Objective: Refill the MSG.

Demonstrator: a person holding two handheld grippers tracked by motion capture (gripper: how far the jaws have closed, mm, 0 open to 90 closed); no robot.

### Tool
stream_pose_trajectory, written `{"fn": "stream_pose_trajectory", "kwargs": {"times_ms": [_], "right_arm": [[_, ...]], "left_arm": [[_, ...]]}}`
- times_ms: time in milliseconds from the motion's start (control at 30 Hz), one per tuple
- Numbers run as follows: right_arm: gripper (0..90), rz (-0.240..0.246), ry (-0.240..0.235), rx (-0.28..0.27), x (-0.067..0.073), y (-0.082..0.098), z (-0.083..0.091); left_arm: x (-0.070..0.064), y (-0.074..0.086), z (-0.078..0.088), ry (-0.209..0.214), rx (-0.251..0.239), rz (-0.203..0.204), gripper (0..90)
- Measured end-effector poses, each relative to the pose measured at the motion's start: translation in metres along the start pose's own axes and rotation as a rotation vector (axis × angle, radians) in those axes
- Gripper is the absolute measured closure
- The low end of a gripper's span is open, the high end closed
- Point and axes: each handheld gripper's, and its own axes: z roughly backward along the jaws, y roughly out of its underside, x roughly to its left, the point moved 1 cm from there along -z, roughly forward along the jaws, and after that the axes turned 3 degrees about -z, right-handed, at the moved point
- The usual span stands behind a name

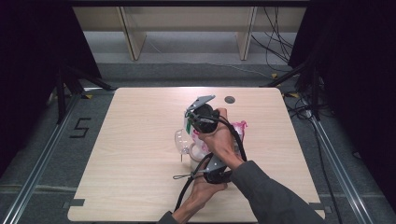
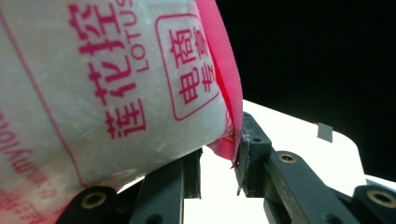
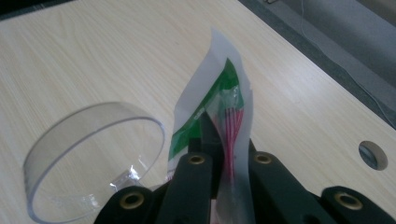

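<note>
- Plainly, the right gripper is clamped on a green sachet; its lower end is hidden between the jaws
- left gripper pinches a pink bag by its edge; the bag's print is cut off at 9 o'clock
- high view: hands cover most of the cup, mid-table

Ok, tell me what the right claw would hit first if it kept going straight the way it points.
Past the green and white packet pinched in the right claw, bare table lies ahead, so probably the tabletop. The clear cup sits off to one side. Depth is uncertain.
</note>
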Motion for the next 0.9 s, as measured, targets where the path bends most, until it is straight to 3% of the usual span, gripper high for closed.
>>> {"fn": "stream_pose_trajectory", "kwargs": {"times_ms": [67, 100, 133, 200, 233, 267, 300, 333, 467, 533, 900], "right_arm": [[90.0, -0.006, -0.007, 0.003, 0.0012, -0.0002, 0.0003], [90.0, -0.018, -0.003, -0.01, 0.0018, -0.0004, 0.0009], [90.0, -0.015, -0.004, -0.007, 0.0013, -0.0005, 0.0017], [90.0, -0.003, -0.001, 0.005, 0.0009, 0.0, 0.0001], [90.0, -0.013, -0.003, -0.001, 0.0014, 0.0003, -0.0006], [90.0, -0.022, -0.009, -0.006, 0.0002, -0.0002, 0.0011], [90.0, -0.014, -0.005, -0.016, -0.0012, -0.0008, 0.0022], [90.0, -0.03, -0.006, -0.018, -0.0012, -0.0008, 0.0027], [90.0, -0.01, -0.006, -0.009, -0.0011, -0.0008, 0.0024], [90.0, -0.029, -0.006, -0.014, -0.0001, -0.0008, 0.0025], [90.0, -0.026, -0.006, -0.012, 0.001, -0.0012, 0.0024]], "left_arm": [[-0.0009, 0.0003, -0.0013, 0.002, -0.021, 0.024, 73.8], [0.0012, 0.0003, 0.0, -0.002, -0.006, 0.006, 74.0], [0.0043, 0.0001, 0.003, -0.014, 0.042, -0.043, 74.1], [-0.0017, 0.0, -0.0011, 0.006, -0.019, 0.019, 73.8], [-0.0011, 0.0001, -0.0011, 0.003, -0.02, 0.023, 73.8], [0.0013, 0.0004, 0.0001, -0.004, -0.005, 0.005, 73.9], [0.005, 0.0003, 0.0025, -0.019, 0.038, -0.041, 74.1], [0.0042, -0.0001, 0.0021, -0.013, 0.031, -0.038, 74.1], [0.0037, -0.0003, 0.0021, -0.016, 0.033, -0.039, 74.1], [0.0041, -0.0004, 0.0026, -0.019, 0.036, -0.039, 74.1], [0.0048, -0.0001, 0.0027, -0.018, 0.036, -0.043, 74.1]]}}
